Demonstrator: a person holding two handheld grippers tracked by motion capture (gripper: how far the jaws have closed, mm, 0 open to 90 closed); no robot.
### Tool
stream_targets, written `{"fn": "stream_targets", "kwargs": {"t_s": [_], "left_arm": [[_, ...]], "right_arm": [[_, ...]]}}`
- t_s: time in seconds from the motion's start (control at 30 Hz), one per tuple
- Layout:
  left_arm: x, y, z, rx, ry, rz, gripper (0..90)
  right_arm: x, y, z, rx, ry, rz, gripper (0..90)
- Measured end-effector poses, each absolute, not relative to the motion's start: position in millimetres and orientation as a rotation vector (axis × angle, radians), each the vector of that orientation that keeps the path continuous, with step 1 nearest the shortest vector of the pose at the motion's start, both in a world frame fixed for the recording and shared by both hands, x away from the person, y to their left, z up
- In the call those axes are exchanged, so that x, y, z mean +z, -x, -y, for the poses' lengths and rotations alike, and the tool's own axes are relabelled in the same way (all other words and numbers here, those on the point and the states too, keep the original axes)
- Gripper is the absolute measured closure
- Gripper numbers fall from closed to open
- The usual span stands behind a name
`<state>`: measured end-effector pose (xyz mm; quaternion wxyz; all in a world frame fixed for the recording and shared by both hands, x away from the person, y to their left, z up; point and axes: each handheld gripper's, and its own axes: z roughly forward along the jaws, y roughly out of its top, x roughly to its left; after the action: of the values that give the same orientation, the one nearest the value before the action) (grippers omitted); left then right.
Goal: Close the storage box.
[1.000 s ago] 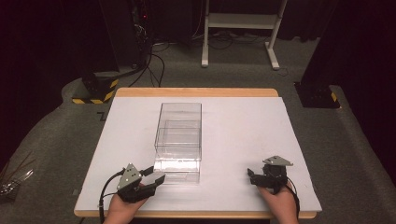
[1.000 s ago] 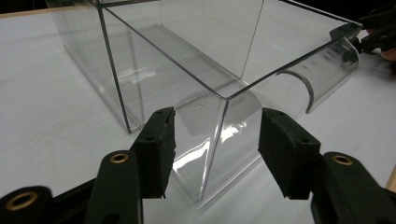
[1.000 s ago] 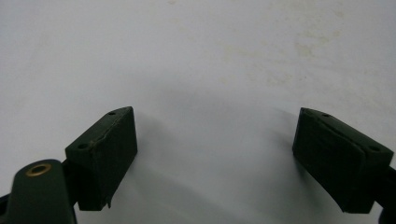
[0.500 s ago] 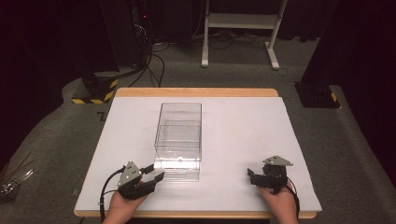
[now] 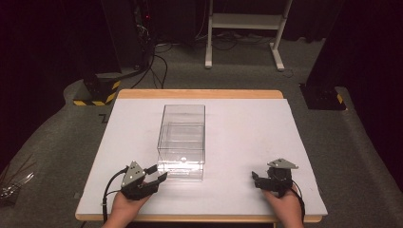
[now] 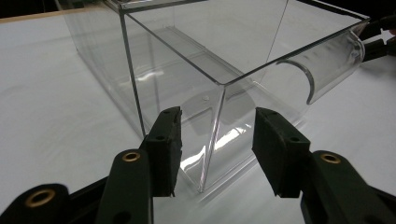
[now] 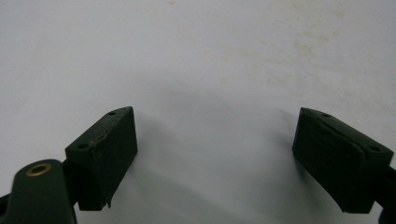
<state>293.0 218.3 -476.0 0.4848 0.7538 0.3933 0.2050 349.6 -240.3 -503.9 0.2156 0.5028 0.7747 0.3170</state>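
Observation:
A clear plastic box (image 5: 182,140) stands on the white table (image 5: 247,128), its long side running away from me. My left gripper (image 5: 157,175) is open at the near left corner of the box, jaws aimed at that corner. In the left gripper view the corner edge of the clear box (image 6: 215,135) lies between the two black pads (image 6: 166,147) without touching them. My right gripper (image 5: 255,180) rests open near the table's front right, well apart from the box. Its pads (image 7: 105,149) hover over bare white tabletop.
The table's wooden edge (image 5: 199,93) runs along the far side. Beyond it are a white stand (image 5: 244,21), black cables (image 5: 157,57) on the grey floor, and yellow-black striped bases (image 5: 95,90). A black block (image 5: 323,95) sits on the floor at the right.

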Motion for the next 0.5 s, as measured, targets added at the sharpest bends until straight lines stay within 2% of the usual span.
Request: {"fn": "stream_targets", "kwargs": {"t_s": [0.5], "left_arm": [[-476.6, -306.8, -216.5, 0.519, -1.830, -0.976, 53.9]], "right_arm": [[-503.9, -349.7, 240.4, 0.879, -1.392, -2.148, 13.9]]}}
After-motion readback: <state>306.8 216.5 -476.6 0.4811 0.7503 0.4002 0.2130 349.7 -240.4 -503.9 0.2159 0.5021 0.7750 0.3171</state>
